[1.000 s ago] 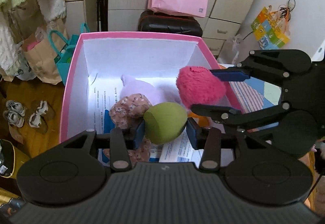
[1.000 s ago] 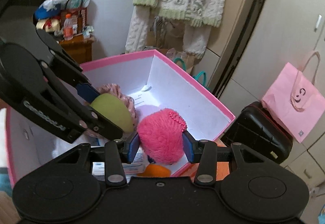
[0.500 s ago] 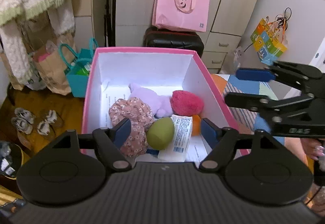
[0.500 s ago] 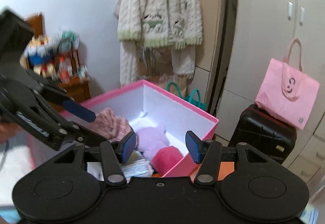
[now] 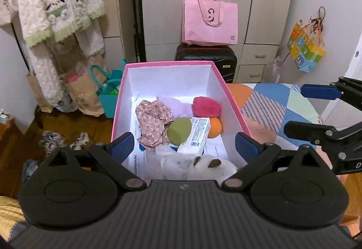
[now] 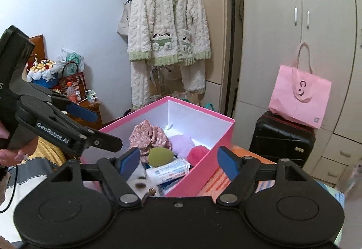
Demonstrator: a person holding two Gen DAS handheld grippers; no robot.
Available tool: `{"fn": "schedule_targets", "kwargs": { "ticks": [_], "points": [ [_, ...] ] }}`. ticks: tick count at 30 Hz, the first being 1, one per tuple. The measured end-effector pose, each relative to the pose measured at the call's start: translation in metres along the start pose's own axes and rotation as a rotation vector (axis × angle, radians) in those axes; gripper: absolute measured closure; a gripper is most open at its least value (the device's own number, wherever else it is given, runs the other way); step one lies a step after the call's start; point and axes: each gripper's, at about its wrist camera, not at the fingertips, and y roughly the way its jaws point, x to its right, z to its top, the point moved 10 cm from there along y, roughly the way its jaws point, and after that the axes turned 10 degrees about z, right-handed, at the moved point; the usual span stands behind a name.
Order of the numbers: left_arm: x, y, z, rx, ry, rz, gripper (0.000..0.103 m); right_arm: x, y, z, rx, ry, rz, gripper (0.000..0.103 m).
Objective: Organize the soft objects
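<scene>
From the left wrist view, the left gripper [image 5: 187, 145] hung above the near end of the pink box [image 5: 168, 64], its blue-padded fingers [image 5: 124, 146] spread wide and holding nothing. Inside the box lay a floral fabric piece [image 5: 153, 123], a green egg-shaped sponge [image 5: 178, 131], a magenta fluffy ball [image 5: 206, 106], a lilac plush [image 5: 174, 103], an orange ball [image 5: 215, 127], a white tissue pack [image 5: 196, 135] and a white plush [image 5: 212, 165] at the near end. The right gripper [image 5: 312, 109] appeared at the right edge, over the patchwork cover [image 5: 271, 104], its fingers parted and empty.

From the right wrist view, the right gripper [image 6: 178, 162] stood back from the box [image 6: 199, 111], fingers [image 6: 228, 161] wide apart, touching nothing. The sponge [image 6: 160, 156], ball [image 6: 198, 152] and tissue pack [image 6: 168, 172] rested inside. The left gripper [image 6: 90, 124] showed at left, parted and empty.
</scene>
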Motion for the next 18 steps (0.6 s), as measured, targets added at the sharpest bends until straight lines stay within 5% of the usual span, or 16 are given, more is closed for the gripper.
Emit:
{"fn": "schedule_targets", "kwargs": {
  "ticks": [8,12,18],
  "points": [
    [0.007,-0.038,-0.014,0.027,0.03,0.046,0.006,0.005,-0.037,-0.017,-0.033,0.049,-0.127,0.001],
    [0.013,-0.054,-0.021,0.067,0.04,0.05,0.006,0.011,-0.051,-0.025,-0.073,0.075,-0.234,0.0],
    [0.025,-0.074,-0.035,0.174,0.034,0.057,0.006,0.018,-0.08,-0.041,0.035,0.19,-0.266,0.0]
  ]
}}
